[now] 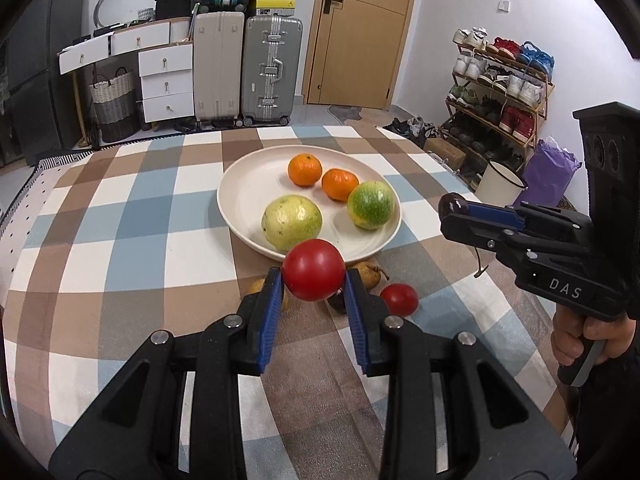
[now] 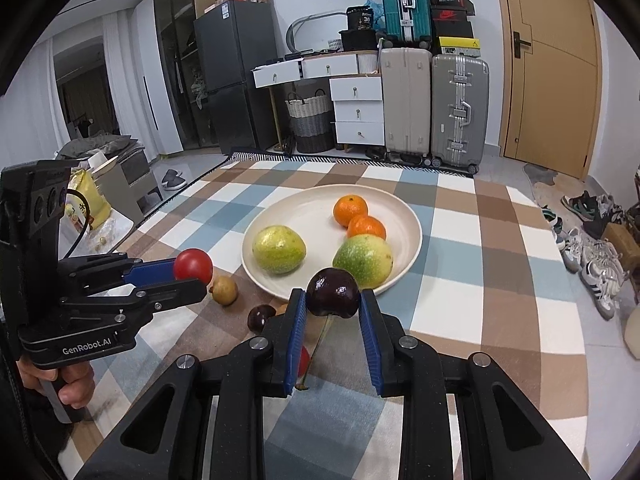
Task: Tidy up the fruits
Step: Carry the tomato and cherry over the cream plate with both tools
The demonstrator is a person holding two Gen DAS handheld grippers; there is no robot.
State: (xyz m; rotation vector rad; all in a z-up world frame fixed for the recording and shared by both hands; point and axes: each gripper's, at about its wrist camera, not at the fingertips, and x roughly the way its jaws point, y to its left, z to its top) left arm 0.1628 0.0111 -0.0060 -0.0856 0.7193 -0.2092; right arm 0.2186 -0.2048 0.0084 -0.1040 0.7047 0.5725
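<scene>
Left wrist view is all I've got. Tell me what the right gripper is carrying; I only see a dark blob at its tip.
Observer: The right gripper is shut on a dark purple plum, pinched between its blue fingers.
Operator: Report what lies under my red tomato.
Observer: Behind your left gripper, which holds the red tomato, a small yellow-brown fruit rests whole on the cloth beside the plate.
Operator: Name the dark thing by my right finger.
Observer: It is a second dark plum lying on the cloth, short of the plate.
</scene>
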